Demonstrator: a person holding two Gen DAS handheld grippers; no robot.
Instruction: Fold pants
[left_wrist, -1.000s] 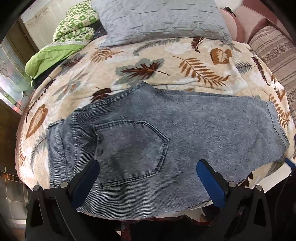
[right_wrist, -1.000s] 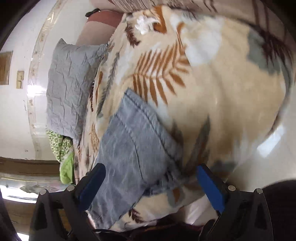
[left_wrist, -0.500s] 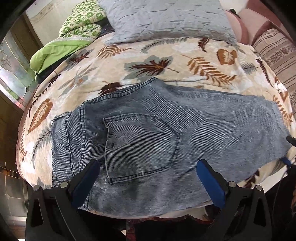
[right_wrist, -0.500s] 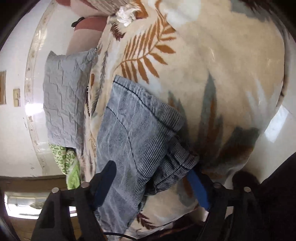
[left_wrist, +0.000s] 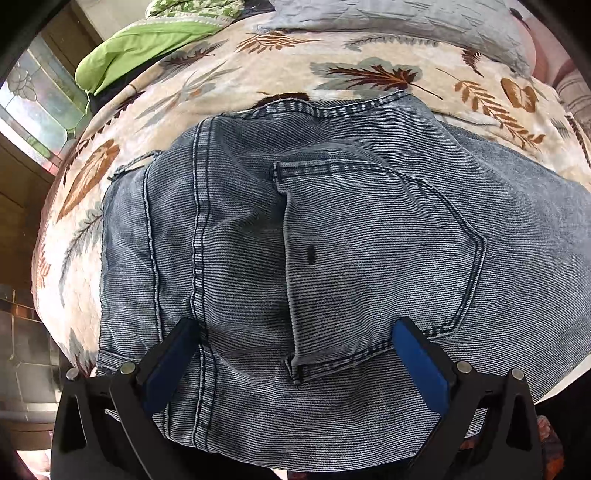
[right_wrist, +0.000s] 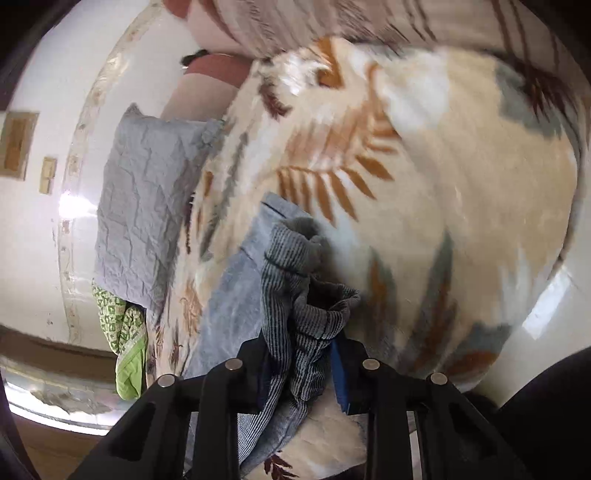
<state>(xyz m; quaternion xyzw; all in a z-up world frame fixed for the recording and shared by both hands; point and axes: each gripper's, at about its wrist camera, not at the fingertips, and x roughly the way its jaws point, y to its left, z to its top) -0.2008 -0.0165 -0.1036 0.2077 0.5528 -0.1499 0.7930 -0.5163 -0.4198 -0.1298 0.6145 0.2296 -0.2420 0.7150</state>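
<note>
Since prev frame right hand-held gripper (right_wrist: 299, 365) jaws closing, now clamped on bunched hem of pants (left_wrist: 332, 240); left hand-held gripper (left_wrist: 291, 354) dropped closer, jaws apart over waistband area. Pants flat on bed (left_wrist: 369, 74). Denim heavy-ish, floppy; grab at seams/hem.

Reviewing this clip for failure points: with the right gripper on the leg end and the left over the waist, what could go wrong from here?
1. The right gripper has just closed on a bunched cuff of the jeans; an uneven pinch may slip or fold crooked.
2. The left gripper is open above the back pocket, so it could grab only one layer.
</note>
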